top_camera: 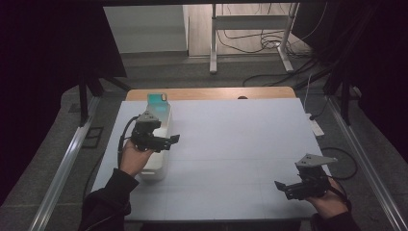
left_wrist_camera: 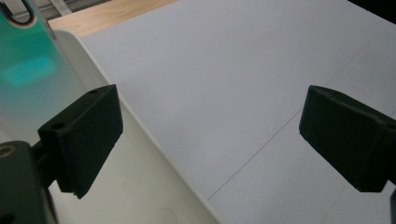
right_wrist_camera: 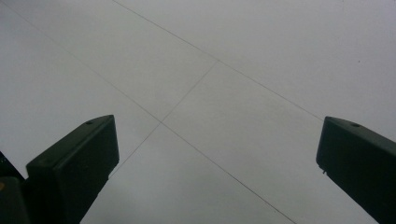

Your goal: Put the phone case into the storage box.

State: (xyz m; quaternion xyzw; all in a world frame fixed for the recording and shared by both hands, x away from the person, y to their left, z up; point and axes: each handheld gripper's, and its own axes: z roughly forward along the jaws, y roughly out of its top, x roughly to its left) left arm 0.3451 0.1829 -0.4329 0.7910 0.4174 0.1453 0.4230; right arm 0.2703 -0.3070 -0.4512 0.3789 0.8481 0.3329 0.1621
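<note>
Left gripper view: jaws spread wide, grasping nothing; white tray (left_wrist_camera: 140, 186) edge just beneath, green phone (left_wrist_camera: 28, 70) at its far end; high view puts left gripper (top_camera: 174, 139) over that tray (top_camera: 156, 168) at table's (top_camera: 240, 144) left side; right gripper (top_camera: 280, 186), jaws likewise released, well apart over bare table near front right; floor cables (top_camera: 269, 38) beyond.
</note>
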